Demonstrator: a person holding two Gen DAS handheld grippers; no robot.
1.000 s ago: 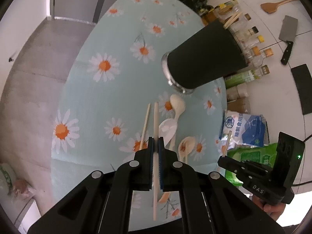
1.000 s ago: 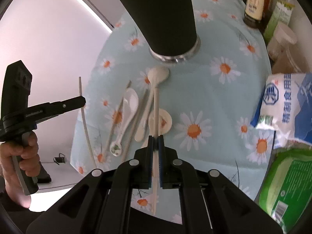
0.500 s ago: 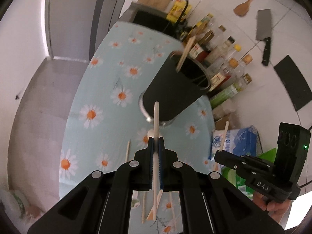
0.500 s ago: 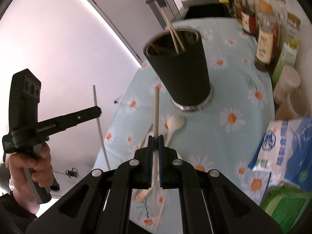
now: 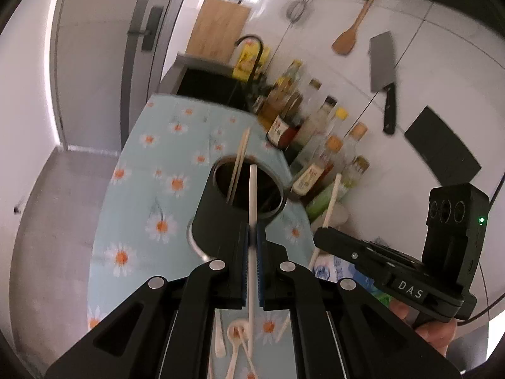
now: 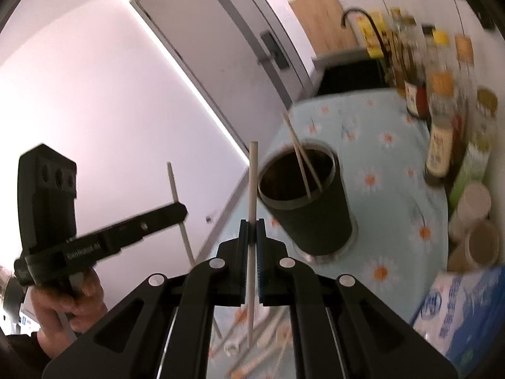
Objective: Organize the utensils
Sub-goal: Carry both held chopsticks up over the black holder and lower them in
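Pale wood runs through both grips: each gripper has a single chopstick pinched upright, and the step in hand looks like carrying the sticks to the holder.

The left gripper [image 5: 252, 240] is closed down to the width of its chopstick [image 5: 253, 195], clamped near mid-length, so the upper part rises ahead of the fingertips and the lower part hangs behind them. Just beyond the fingertips stands the black utensil cup [image 5: 230, 211], with two chopsticks already leaning inside it; the held stick's top lines up over the cup's open mouth. Below and behind the fingers, spoons [image 5: 235, 341] and loose sticks lie on the daisy-print tablecloth [image 5: 132, 221], not yet collected.

The right gripper [image 6: 251, 235] is likewise shut to a narrow slit on its own chopstick [image 6: 252, 183], the stick standing up past the fingertips. Here the cup [image 6: 312, 208] sits ahead and to the right of the fingers, apart from the stick.

The next move likely calls for tipping each stick point-down over the cup's mouth and easing the fingers apart, the left first since it is nearer.
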